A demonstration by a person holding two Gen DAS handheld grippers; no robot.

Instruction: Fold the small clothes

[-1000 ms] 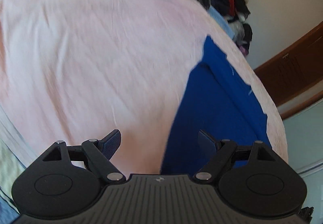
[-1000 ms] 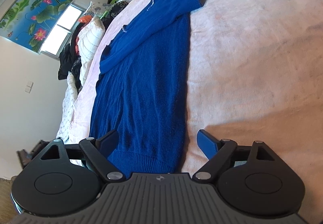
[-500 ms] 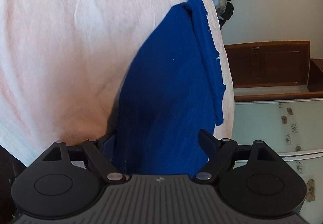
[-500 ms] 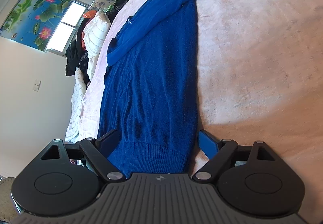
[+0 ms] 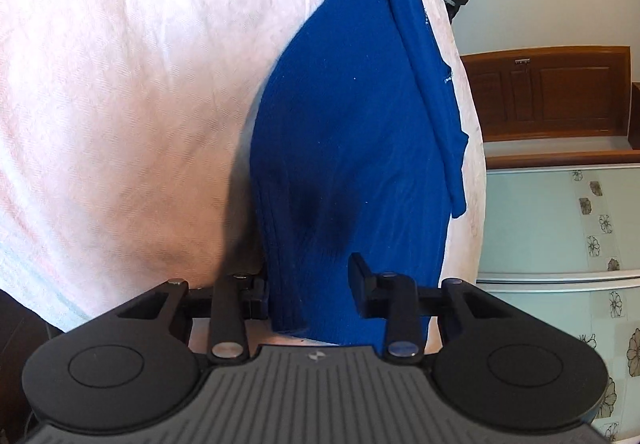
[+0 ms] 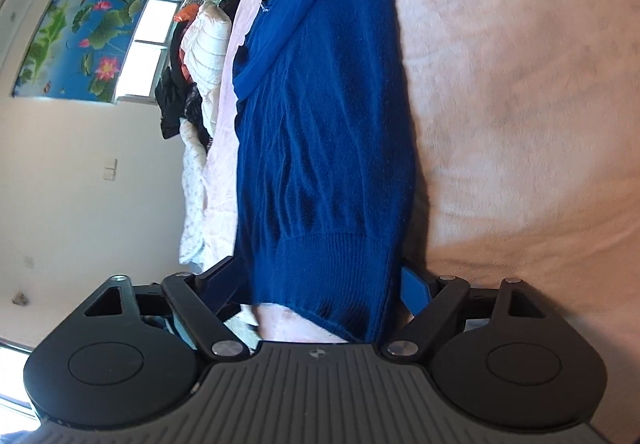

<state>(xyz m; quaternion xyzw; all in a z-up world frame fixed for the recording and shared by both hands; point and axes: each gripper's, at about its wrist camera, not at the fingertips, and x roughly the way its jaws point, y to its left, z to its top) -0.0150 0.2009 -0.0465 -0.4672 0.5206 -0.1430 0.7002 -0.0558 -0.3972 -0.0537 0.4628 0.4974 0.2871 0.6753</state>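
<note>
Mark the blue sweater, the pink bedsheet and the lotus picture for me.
blue sweater (image 5: 352,131): left wrist view, middle of the folded body.
pink bedsheet (image 5: 132,83): left wrist view, bare stretch left of the sweater.
lotus picture (image 6: 80,43): right wrist view, centre of the panel beside the window.

Bright daylight from the window, blown out white; soft shadows darken the bed just ahead of each hand-held gripper; fisheye bends edges, right view slightly blurred.
</note>
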